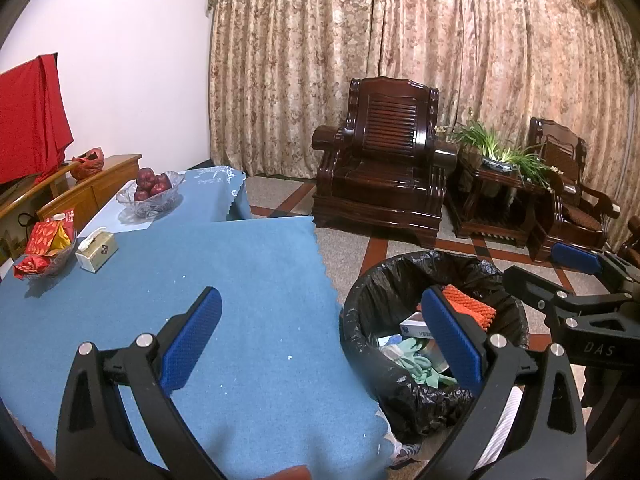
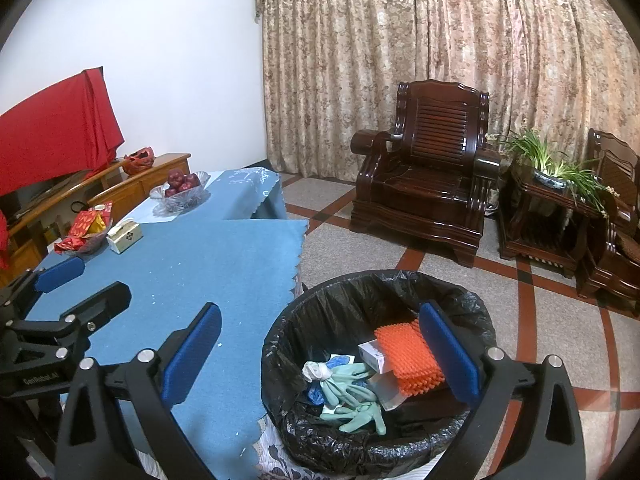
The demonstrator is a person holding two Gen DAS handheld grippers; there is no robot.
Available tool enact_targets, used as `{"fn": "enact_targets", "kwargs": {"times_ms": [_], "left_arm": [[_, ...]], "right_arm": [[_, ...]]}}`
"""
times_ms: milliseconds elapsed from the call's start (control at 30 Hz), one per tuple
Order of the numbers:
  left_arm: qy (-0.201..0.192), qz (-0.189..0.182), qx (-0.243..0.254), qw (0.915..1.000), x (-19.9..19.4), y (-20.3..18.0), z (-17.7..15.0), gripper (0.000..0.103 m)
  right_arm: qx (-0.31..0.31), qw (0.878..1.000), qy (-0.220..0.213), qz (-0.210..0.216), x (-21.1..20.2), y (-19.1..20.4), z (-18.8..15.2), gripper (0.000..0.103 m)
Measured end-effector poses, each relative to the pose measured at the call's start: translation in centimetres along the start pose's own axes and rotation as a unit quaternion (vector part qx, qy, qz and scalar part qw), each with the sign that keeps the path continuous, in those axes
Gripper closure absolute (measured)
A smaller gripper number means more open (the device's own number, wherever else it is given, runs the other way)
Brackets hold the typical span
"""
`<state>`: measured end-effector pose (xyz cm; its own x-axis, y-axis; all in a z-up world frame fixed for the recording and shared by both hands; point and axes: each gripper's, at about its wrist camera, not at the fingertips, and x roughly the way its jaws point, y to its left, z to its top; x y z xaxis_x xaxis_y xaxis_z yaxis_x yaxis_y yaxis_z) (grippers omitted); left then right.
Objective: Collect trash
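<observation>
i find both claws released and carrying nothing. the left gripper (image 1: 320, 344) hangs with one pad over the blue tablecloth (image 1: 240, 280) and the other over the bin, straddling the table's edge; the right gripper (image 2: 320, 356) is spread the same way, a little farther toward the bin.

the trash bin (image 2: 472, 300), lined with a black bag, stands on the floor just beyond and below the right claw, touching or nearly touching the cloth's hanging edge. i judge it was set there so that items lifted from the table need only a short carry.

inside it lie an orange ridged mat (image 2: 404, 360), pale green gloves (image 2: 352, 396) and a small white box (image 2: 372, 354), so collection looks well along.

ahead of the left claw the cloth carries only pale specks. far ahead to its left sit a tissue box (image 1: 96, 250), a dish of red packets (image 1: 46, 246) and a glass fruit bowl (image 1: 150, 192); these look like furnishings rather than trash, though i cannot be certain of the packets.
</observation>
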<state>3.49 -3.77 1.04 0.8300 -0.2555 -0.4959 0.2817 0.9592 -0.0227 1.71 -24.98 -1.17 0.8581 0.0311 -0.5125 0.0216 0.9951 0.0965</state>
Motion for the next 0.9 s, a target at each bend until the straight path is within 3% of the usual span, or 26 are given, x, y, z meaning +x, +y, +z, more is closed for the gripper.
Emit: {"fn": "enact_targets", "kwargs": {"times_ms": [900], "left_arm": [[0.002, -0.001, -0.001, 1.0000, -0.02, -0.21, 0.05, 0.006]], "right_arm": [[0.001, 1.000, 0.005, 0.001, 0.19, -0.19, -0.93, 0.006]]}}
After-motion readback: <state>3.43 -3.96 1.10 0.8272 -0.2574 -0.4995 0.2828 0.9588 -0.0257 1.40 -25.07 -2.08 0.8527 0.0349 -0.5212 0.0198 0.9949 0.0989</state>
